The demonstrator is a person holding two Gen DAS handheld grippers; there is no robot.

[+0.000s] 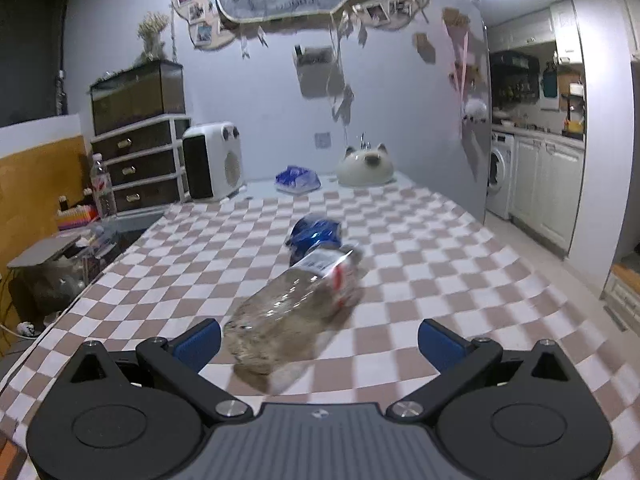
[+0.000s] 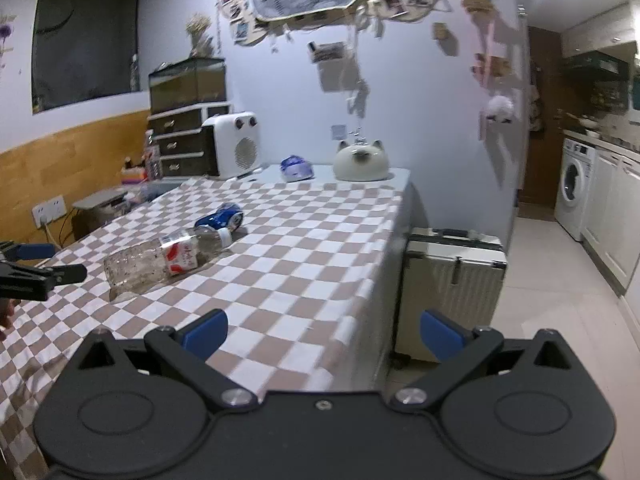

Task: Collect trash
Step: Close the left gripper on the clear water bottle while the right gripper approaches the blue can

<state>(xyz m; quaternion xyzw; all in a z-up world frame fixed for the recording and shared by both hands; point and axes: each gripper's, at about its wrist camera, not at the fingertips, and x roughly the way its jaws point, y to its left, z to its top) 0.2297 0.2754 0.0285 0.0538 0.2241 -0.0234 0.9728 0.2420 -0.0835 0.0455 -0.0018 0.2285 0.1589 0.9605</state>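
Note:
An empty clear plastic bottle (image 1: 292, 308) with a red and white label lies on its side on the checkered tablecloth (image 1: 420, 264). A crushed blue can (image 1: 316, 234) lies just beyond it. My left gripper (image 1: 320, 342) is open, and the bottle's base lies between its blue fingertips. The right wrist view shows the bottle (image 2: 160, 260) and the can (image 2: 220, 218) at centre left, and the left gripper (image 2: 40, 264) at the left edge. My right gripper (image 2: 324, 330) is open and empty over the table's right edge.
A white cat-shaped pot (image 1: 366, 166), a blue wrapped pack (image 1: 298, 180) and a white heater (image 1: 214, 160) stand at the table's far end. A drawer unit (image 1: 140, 160) is at the left. A cream suitcase (image 2: 452, 280) stands on the floor right of the table.

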